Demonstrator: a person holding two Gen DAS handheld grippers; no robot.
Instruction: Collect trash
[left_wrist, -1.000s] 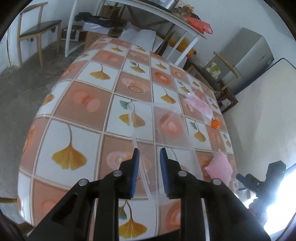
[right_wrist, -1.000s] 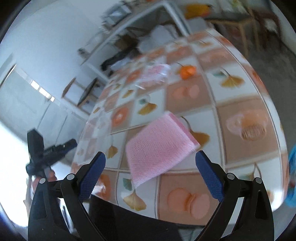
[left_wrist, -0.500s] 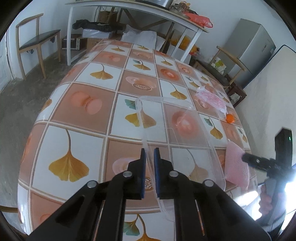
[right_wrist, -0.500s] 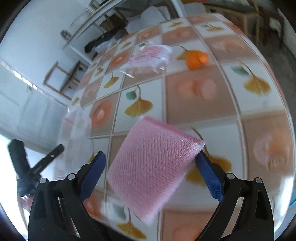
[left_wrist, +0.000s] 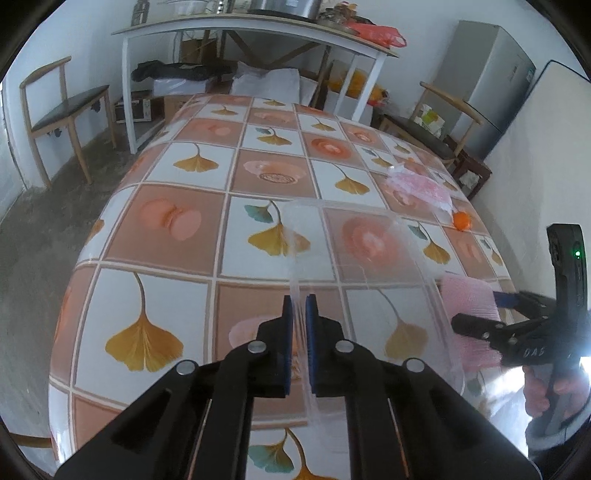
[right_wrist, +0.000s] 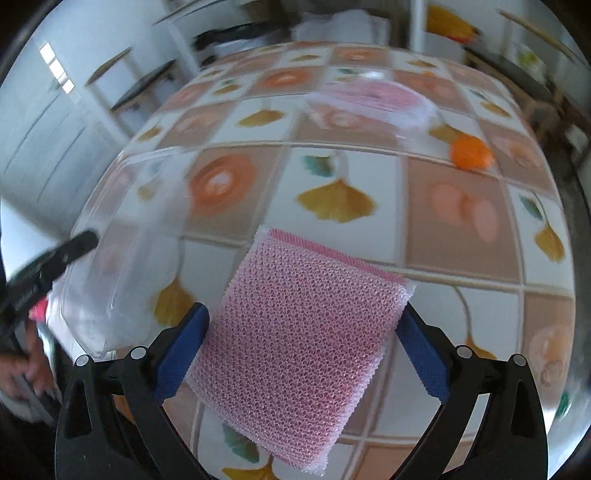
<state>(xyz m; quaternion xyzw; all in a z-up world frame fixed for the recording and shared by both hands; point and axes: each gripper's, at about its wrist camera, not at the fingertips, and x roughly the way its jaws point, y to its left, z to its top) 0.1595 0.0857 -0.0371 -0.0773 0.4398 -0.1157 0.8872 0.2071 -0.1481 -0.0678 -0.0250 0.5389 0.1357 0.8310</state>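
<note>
My left gripper (left_wrist: 299, 314) is shut on the rim of a clear plastic bag (left_wrist: 369, 266), held open above the tiled table (left_wrist: 177, 229). My right gripper (right_wrist: 303, 332) is shut on a pink foam net pad (right_wrist: 295, 332) and holds it above the table; in the left wrist view the pad (left_wrist: 467, 295) is at the bag's right edge. The clear bag shows at the left of the right wrist view (right_wrist: 122, 266). A second pink foam net in clear wrap (left_wrist: 421, 184) and an orange ball (left_wrist: 461, 220) lie at the table's far right.
A white bench (left_wrist: 258, 29) with clutter stands behind the table. A wooden chair (left_wrist: 62, 107) is at the left, another chair (left_wrist: 436, 122) and a grey fridge (left_wrist: 495, 81) at the right. A white board (left_wrist: 546, 147) leans by the right edge.
My left gripper closed on the clear bag's rim and lifted it. My right gripper closed on the pink foam pad, lifted it and carried it toward the bag.
</note>
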